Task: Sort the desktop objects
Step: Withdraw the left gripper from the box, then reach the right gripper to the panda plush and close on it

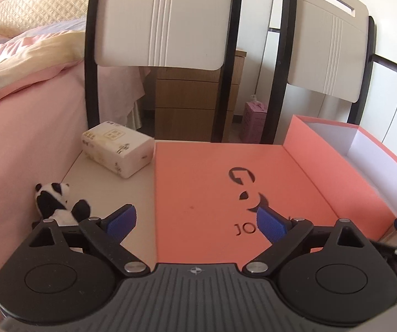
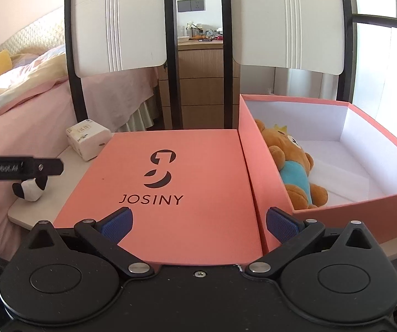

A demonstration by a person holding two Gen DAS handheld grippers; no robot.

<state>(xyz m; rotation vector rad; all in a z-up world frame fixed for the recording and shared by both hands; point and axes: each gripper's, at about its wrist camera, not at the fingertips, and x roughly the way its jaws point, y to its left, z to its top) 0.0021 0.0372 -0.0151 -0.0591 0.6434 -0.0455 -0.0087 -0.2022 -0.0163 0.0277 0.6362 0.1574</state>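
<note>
A small panda plush (image 1: 57, 202) lies on the white table at the left, next to the bed; it also shows in the right wrist view (image 2: 29, 189). A tissue pack (image 1: 118, 148) sits at the table's back left, seen too in the right wrist view (image 2: 88, 138). A coral box lid (image 2: 170, 182) lies flat mid-table. The open coral box (image 2: 336, 199) at the right holds a brown bear plush (image 2: 292, 163). My left gripper (image 1: 197, 221) is open and empty over the lid's left edge, right of the panda. My right gripper (image 2: 198, 222) is open and empty over the lid's near edge.
Two chair backs (image 2: 118, 27) stand behind the table. A pink bed (image 1: 18, 127) borders the left side. A wooden drawer unit (image 2: 201, 83) stands behind the chairs. The left gripper's body (image 2: 18, 167) reaches in above the panda.
</note>
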